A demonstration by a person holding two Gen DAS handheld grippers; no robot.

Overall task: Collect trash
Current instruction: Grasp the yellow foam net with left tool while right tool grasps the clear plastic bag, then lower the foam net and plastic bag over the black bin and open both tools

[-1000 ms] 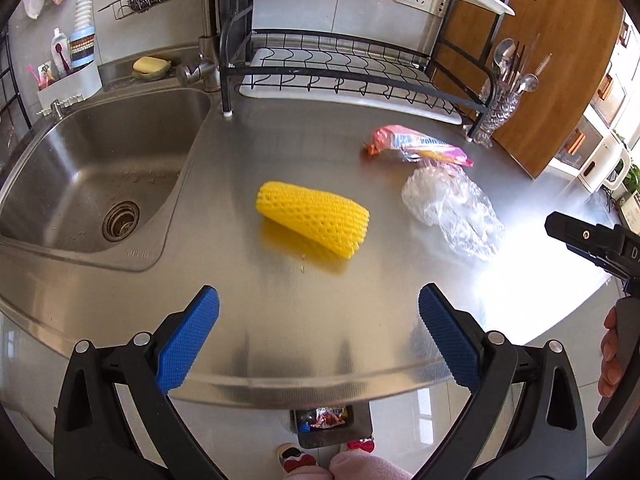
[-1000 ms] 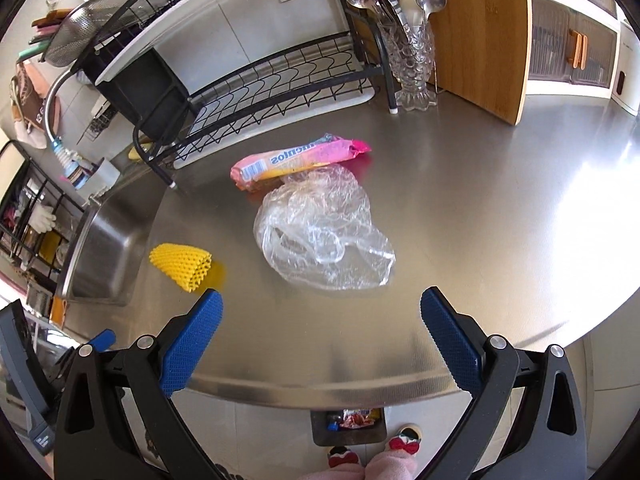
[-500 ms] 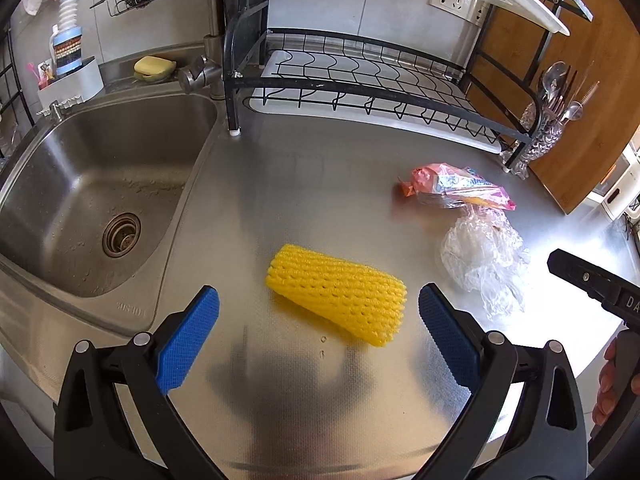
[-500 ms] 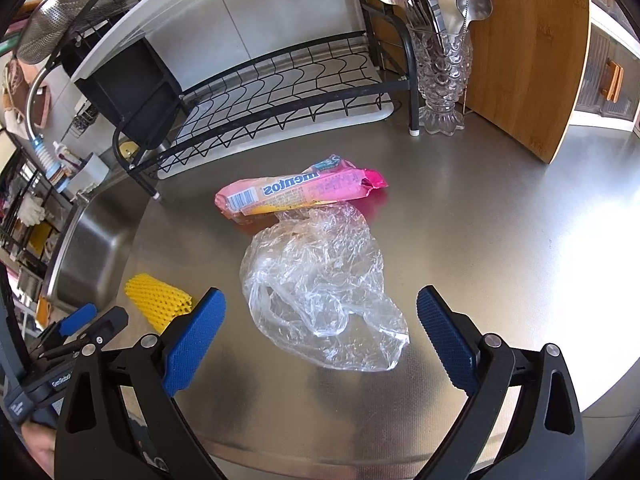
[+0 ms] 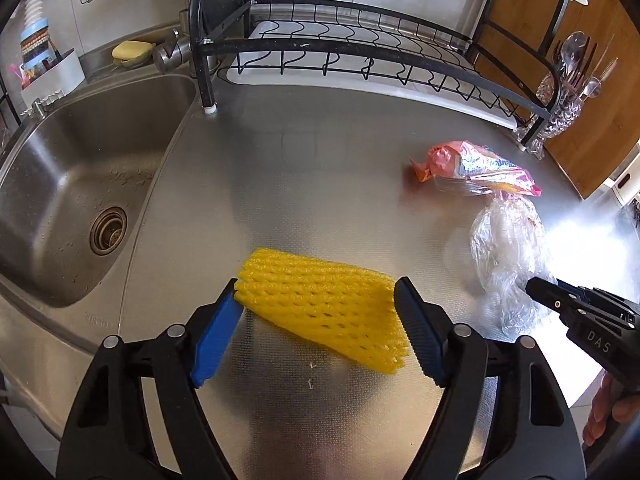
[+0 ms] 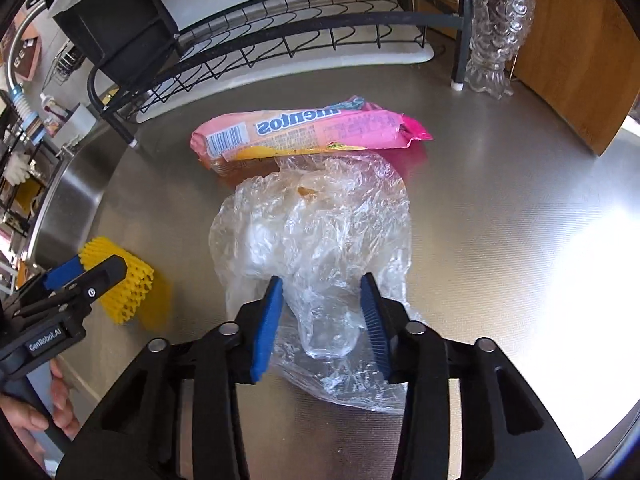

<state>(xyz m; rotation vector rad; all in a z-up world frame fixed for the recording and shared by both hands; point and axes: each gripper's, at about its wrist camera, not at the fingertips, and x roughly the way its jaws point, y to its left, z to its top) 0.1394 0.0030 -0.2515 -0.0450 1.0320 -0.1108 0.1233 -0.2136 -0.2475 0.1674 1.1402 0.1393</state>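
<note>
On the steel counter (image 5: 328, 168) a yellow foam net sleeve (image 5: 324, 304) lies in the lower middle of the left wrist view, its long axis running from the middle left down toward the lower right, one end at the left blue pad and the other, open-meshed end passing just under the right pad. The left gripper (image 5: 316, 320) straddles the sleeve along that axis; its jaws are closing, with both pads at the sleeve's ends and touching it, and the sleeve appears slightly bunched between them. In the right wrist view a crumpled clear plastic bag (image 6: 316, 232) sprawls across the middle of the frame, its longer run going from the upper middle, where it touches the wrapper, down toward the bottom centre. The right gripper (image 6: 322, 316) has its jaws narrowed and closing on a bunched fold at the near end of the bag; film fills the gap between the pads and both pads touch it. Just above the bag lies a pink Mentos wrapper (image 6: 312, 130), its long axis nearly level across the frame, torn magenta end pointing right and barcode end pointing left. In the same view the sleeve and the left gripper sit at the lower left edge, well apart from the bag. A sink (image 5: 76, 184) fills the left of the left wrist view, and a black dish rack (image 5: 360, 52) spans the top.
</note>
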